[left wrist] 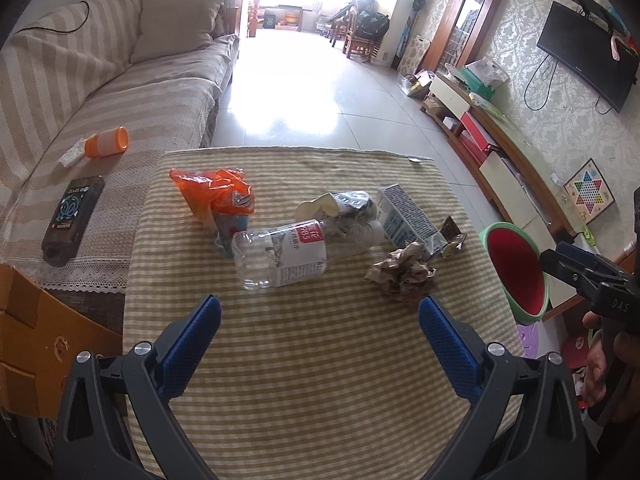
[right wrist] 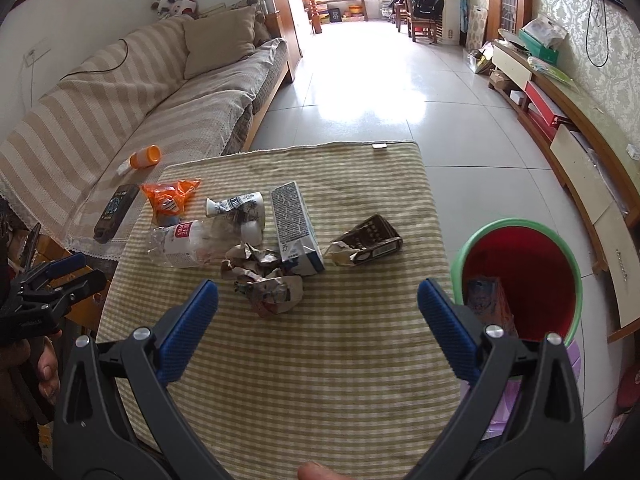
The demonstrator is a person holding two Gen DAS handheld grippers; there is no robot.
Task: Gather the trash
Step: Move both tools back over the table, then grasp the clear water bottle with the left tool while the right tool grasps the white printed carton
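both grippers (left gripper (left wrist: 319, 314), right gripper (right wrist: 318, 300)) spread wide above scattered trash (right wrist: 264, 284)

Crushed bottle (left wrist: 280, 254) label text illegible

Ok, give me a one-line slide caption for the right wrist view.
Open right tongs hover over crumpled paper, a milk carton and a plastic bottle on the striped tablecloth, beside the red bin.

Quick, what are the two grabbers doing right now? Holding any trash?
Left gripper: open, holding nothing, above the striped cloth.
Right gripper: open, holding nothing, near the crumpled paper.
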